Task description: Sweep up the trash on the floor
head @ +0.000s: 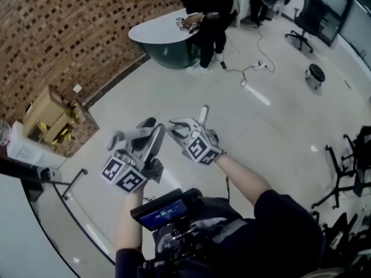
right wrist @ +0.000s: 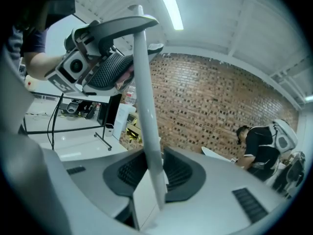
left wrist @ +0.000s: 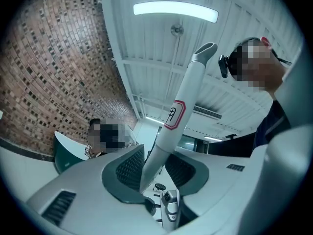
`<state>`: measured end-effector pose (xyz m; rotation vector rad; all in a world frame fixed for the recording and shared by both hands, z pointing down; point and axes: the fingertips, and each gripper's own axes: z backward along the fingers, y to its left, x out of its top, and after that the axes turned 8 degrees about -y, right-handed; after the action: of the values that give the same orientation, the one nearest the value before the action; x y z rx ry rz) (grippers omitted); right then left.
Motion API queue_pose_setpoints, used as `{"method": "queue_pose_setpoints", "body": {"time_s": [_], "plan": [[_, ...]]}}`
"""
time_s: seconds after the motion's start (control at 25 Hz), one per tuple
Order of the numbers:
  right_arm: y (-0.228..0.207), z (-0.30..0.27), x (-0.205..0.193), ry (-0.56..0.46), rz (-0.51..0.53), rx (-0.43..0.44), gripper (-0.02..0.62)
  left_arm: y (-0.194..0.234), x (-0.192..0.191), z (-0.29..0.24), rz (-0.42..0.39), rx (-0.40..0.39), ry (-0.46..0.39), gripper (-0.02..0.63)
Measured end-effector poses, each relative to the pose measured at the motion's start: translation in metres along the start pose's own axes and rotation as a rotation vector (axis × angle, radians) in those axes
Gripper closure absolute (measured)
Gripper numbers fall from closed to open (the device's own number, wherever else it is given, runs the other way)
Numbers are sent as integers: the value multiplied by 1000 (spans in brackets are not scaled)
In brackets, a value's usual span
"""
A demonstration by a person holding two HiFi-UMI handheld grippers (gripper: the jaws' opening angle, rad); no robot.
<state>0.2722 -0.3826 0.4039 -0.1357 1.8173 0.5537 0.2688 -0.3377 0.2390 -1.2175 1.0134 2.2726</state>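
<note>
Glossy white floor [head: 174, 91] is seen from the head view, bounded by a brick wall [head: 69, 33]. Far off, a round tabletop [head: 153, 30] is attended by a standing person [head: 203, 10]. Both tools are held up in front of the body, well above the floor. The left tongs [head: 152, 133] are closed on a grey handle [head: 128, 135], and a thin white pole [head: 204, 114] rises by the right tongs [head: 178, 129]. No trash can be made out on the stretch of floor that is shown.

From the left gripper view, the handle [left wrist: 183, 97] is seen clamped between the two pads. It runs up toward the ceiling lamp [left wrist: 175, 10] and ends in a hooked tip. The jaws are set narrow around it.

From the right gripper view, the pole [right wrist: 144, 97] is seen gripped between the pads of a narrow jaw, with the left tongs [right wrist: 105, 58] near its upper end. The lower ends of both tools are out of view, so it cannot be told which is the broom and which the dustpan.

The task is judged to be at its start: the tools are in hand, but nothing is lowered to the floor, and all the sweeping appears to be left.
</note>
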Motion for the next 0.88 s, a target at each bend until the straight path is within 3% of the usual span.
{"method": "queue_pose_setpoints", "body": {"time_s": [0.12, 0.32, 0.64, 0.76, 0.88], "plan": [[-5, -16, 14, -36, -1, 37, 477, 19, 21, 2, 35, 51, -49, 483], [37, -65, 38, -64, 5, 162, 476, 54, 56, 61, 73, 184, -138, 485], [102, -109, 87, -135, 4, 385, 476, 58, 109, 129, -20, 319, -239, 485], [155, -125, 111, -160, 14, 507, 476, 50, 132, 182, -68, 380, -306, 485], [237, -140, 127, -168, 58, 635, 476, 34, 146, 262, -106, 463, -380, 485]]}}
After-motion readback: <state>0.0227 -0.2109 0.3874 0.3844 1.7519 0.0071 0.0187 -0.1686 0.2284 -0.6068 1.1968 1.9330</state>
